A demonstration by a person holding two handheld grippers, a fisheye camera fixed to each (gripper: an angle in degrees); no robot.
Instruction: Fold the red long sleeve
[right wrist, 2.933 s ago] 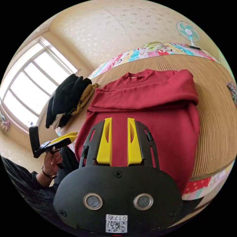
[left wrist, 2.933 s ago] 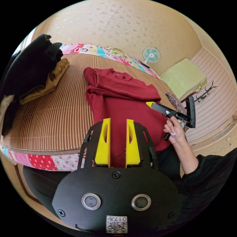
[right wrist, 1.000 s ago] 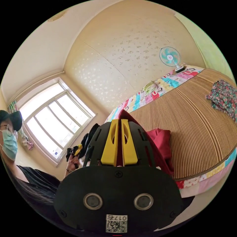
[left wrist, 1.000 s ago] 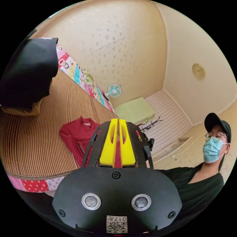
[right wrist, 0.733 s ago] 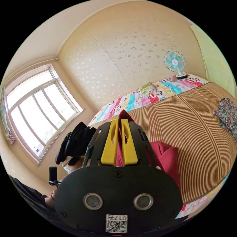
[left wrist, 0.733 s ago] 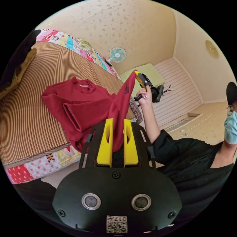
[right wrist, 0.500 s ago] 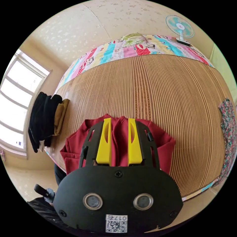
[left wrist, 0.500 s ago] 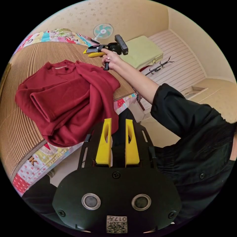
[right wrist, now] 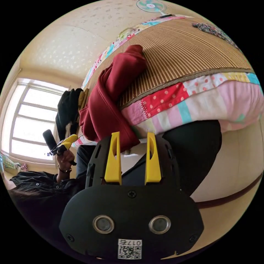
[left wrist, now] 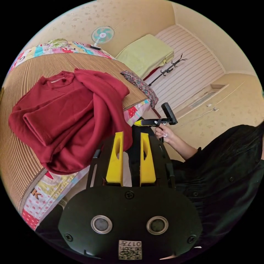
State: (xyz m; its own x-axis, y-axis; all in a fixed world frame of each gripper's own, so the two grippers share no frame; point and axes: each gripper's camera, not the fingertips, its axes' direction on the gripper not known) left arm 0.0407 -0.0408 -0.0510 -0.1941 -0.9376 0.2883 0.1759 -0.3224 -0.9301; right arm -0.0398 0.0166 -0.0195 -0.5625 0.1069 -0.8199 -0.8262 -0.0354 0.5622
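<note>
Left gripper view: red long sleeve (left wrist: 68,115) heaped on striped mat (left wrist: 16,154), hem drooping over bed edge; left gripper (left wrist: 131,140) jaws apart, empty; fan (left wrist: 102,35) and floral cloth (left wrist: 140,85) beyond; right gripper (left wrist: 143,122) in a hand (left wrist: 164,134), jaw gap unclear. Right gripper view: right gripper (right wrist: 133,139) spread wide, empty, below the bed; window (right wrist: 30,121), dark clothes pile (right wrist: 68,107).

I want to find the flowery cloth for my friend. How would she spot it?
Look at the bed with the striped brown mat. Past the heaped red long sleeve, at the mat's corner, lies the flowery cloth, drooping over the edge. It is the one small, multicoloured patterned piece; the top is plain red.
</note>
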